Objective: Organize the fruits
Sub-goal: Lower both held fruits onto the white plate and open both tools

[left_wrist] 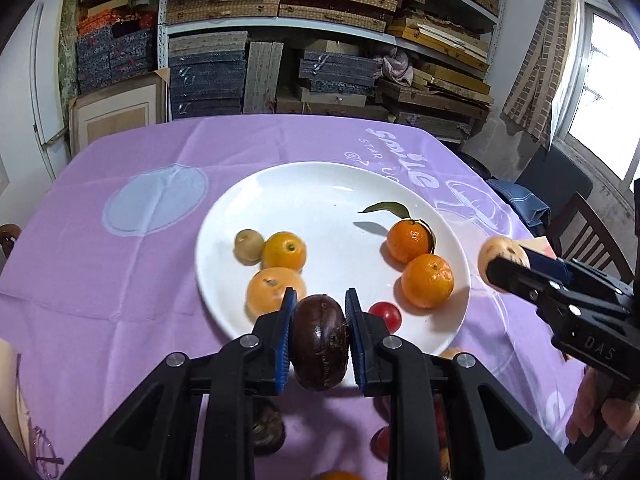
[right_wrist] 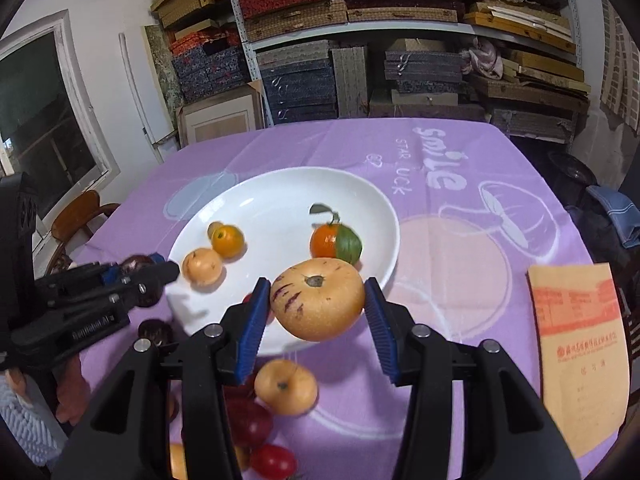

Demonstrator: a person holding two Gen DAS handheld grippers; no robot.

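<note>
My left gripper (left_wrist: pixel 319 320) is shut on a dark brown passion fruit (left_wrist: pixel 319 350), held over the near rim of the white plate (left_wrist: pixel 320 196). My right gripper (right_wrist: pixel 316 312) is shut on a pale yellow fruit with purple streaks (right_wrist: pixel 318 298), held just above the plate's (right_wrist: pixel 280 188) near right rim. In the left wrist view this fruit (left_wrist: pixel 500 256) shows right of the plate. On the plate lie two oranges (left_wrist: pixel 427 280), one leafy orange (left_wrist: pixel 409 239), a yellow citrus (left_wrist: pixel 284 251), a pale orange fruit (left_wrist: pixel 272 290), a small brownish fruit (left_wrist: pixel 248 245) and a red tomato (left_wrist: pixel 386 315).
Loose fruits lie on the purple tablecloth near me: a pale yellow fruit (right_wrist: pixel 286 386), red tomatoes (right_wrist: pixel 273 460) and a dark fruit (right_wrist: pixel 155 330). A tan booklet (right_wrist: pixel 580 344) lies at the right. Shelves of boxes (left_wrist: pixel 280 40) stand behind the table; chairs stand at both sides.
</note>
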